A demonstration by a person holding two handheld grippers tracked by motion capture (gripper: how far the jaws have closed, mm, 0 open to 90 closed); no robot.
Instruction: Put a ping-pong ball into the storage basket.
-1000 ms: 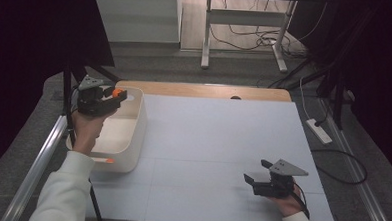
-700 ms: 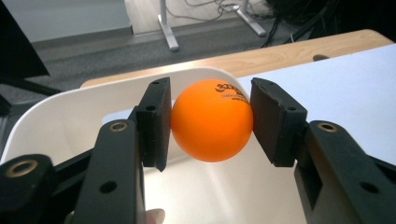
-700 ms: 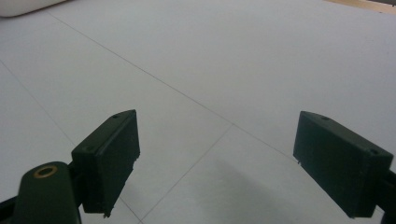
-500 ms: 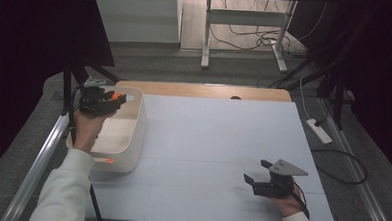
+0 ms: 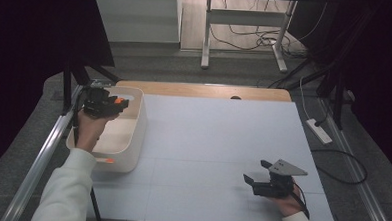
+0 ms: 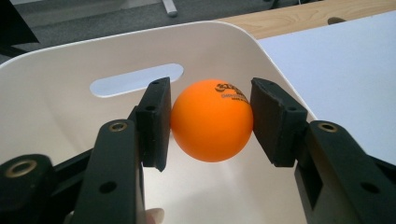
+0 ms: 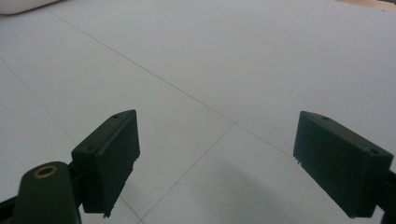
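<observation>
1. My left gripper (image 6: 211, 122) holds the orange ball (image 6: 212, 120); both pads press its sides, seen plainly in the left gripper view.
2. The ball hangs inside the white bin (image 6: 56, 116), above its floor, with the slot handle (image 6: 136, 80) on the far wall behind it. In the high view the left gripper (image 5: 115, 103) sits over the bin (image 5: 139, 119) at the left edge of the surface (image 5: 217, 141).
3. A small orange spot (image 5: 109, 161) shows at the bin's near wall in the high view; I cannot tell what it is.
4. My right gripper (image 7: 219, 163) stands wide with nothing between the pads, resting low over the bare surface near the right front corner (image 5: 262, 181).
5. I judge the step as either lifting the ball out or setting it down in the bin; the pictures do not settle which.
6. To do it well, I keep the grip steady and centred, since a smooth round ball can squirt out if the pads slide off its widest line.
7. If lifting, I go straight up until clear of the rim, then across. If releasing, I lower close to the floor first so the ball does not bounce.
8. The right gripper should wait well apart.
</observation>
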